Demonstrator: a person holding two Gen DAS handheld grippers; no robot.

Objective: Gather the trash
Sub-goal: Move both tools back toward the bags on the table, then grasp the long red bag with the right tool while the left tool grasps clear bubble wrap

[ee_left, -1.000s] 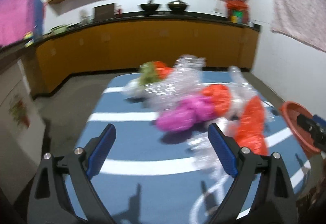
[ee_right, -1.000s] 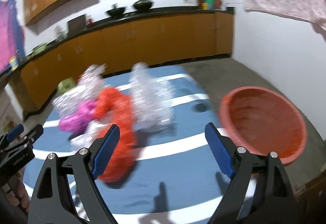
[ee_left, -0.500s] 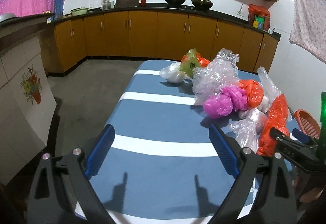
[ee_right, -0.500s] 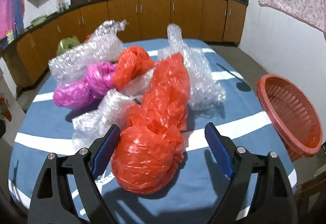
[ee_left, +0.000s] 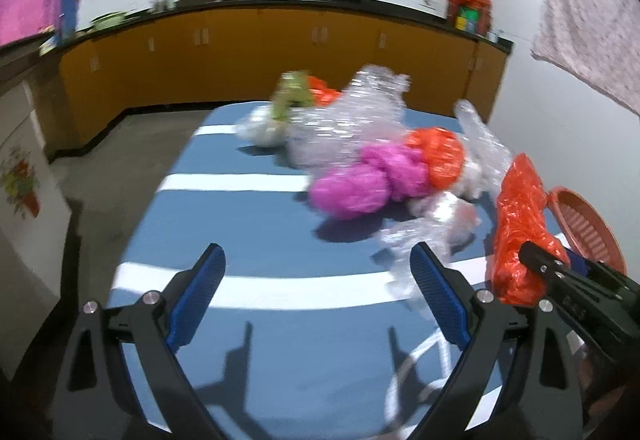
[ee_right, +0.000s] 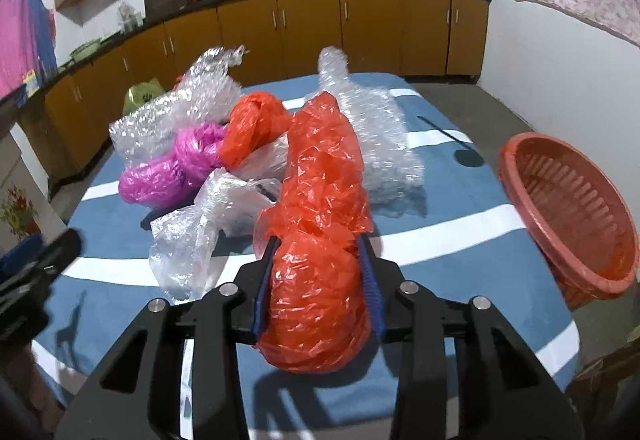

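Observation:
A heap of plastic trash lies on the blue, white-striped table (ee_right: 448, 252). In it are a long orange bag (ee_right: 320, 207) (ee_left: 520, 215), a pink bag (ee_right: 172, 167) (ee_left: 360, 187), a smaller orange bag (ee_right: 256, 123), a clear bag (ee_right: 200, 224) and bubble wrap (ee_right: 376, 135). My right gripper (ee_right: 317, 244) (ee_left: 544, 264) is closing, and its blue pads press both sides of the long orange bag's near end. My left gripper (ee_left: 316, 256) stands open over bare tablecloth, left of the heap, with nothing between its fingers.
A red plastic basket (ee_right: 516, 195) (ee_left: 592, 232) sits at the table's right edge. More bubble wrap (ee_right: 180, 107) and a green bag (ee_right: 140, 95) lie at the far side of the heap. Orange kitchen cabinets (ee_right: 312, 27) line the room behind, and a white wall is on the right.
My right gripper's jaws went from wide open around the long orange bag to pressed on its near end. The left gripper stayed open while its view swung towards the heap.

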